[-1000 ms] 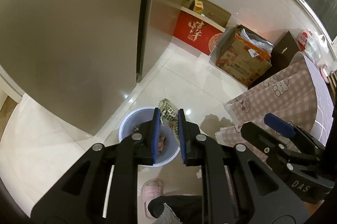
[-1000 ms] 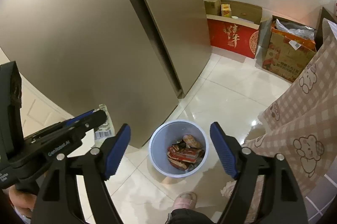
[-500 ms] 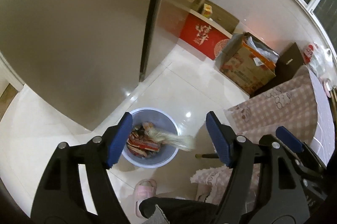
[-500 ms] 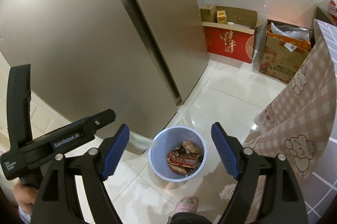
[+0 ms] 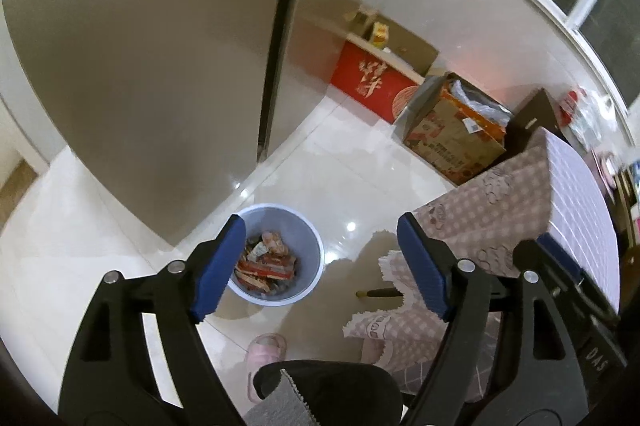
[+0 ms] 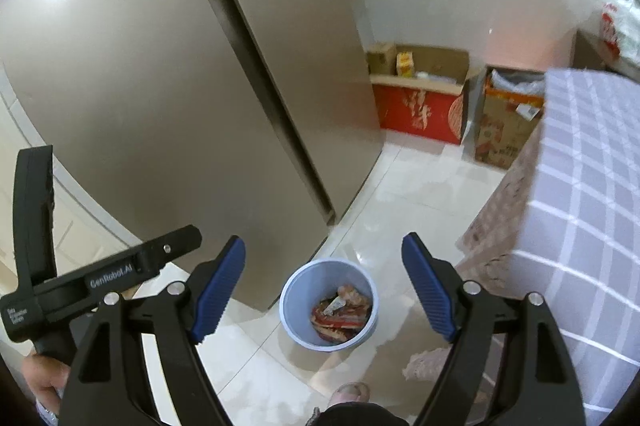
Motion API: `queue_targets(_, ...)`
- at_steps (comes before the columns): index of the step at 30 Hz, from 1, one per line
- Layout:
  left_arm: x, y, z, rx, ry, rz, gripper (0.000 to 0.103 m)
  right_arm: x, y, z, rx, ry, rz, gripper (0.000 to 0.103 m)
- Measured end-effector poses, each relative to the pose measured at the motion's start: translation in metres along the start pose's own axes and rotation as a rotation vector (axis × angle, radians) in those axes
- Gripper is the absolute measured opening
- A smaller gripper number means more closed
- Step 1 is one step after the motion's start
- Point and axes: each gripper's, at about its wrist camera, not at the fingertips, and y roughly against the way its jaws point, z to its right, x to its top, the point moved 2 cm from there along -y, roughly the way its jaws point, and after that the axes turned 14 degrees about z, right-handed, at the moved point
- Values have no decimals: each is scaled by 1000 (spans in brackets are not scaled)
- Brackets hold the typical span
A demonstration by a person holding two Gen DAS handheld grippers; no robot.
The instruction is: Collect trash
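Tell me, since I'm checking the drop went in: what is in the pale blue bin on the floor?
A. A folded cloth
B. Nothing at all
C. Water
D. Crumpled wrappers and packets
D: the bin holds a heap of red and orange wrappers, seen from both wrist views.

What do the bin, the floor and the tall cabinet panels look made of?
Bin: likely plastic, pale blue, smooth thin wall, matte.
Floor: glossy white tile; grout lines and lamp glints show.
Cabinet panels: brushed metal or laminate, taupe, satin sheen; cannot tell which.
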Motion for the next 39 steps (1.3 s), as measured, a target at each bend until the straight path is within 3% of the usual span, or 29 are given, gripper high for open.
queue_targets(19, 12, 185, 111, -39, -312, 347, 89, 46, 206, 4, -137, 141, 348, 95)
queue_targets(23, 11, 213, 125, -53, -332, 407, 89, 49, 249, 4, -209, 182, 437, 96)
queue_targets(28, 9, 243, 135, -76, -340, 488, 89, 48, 290, 4, -215, 198, 510, 97)
queue_targets(34, 6, 275, 147, -141, -340, 587, 92, 50, 320, 2, -223, 210, 576, 97)
queue_targets(39, 5, 284, 155, -144, -344, 641, 92, 51, 334, 3, -227, 230, 618, 97)
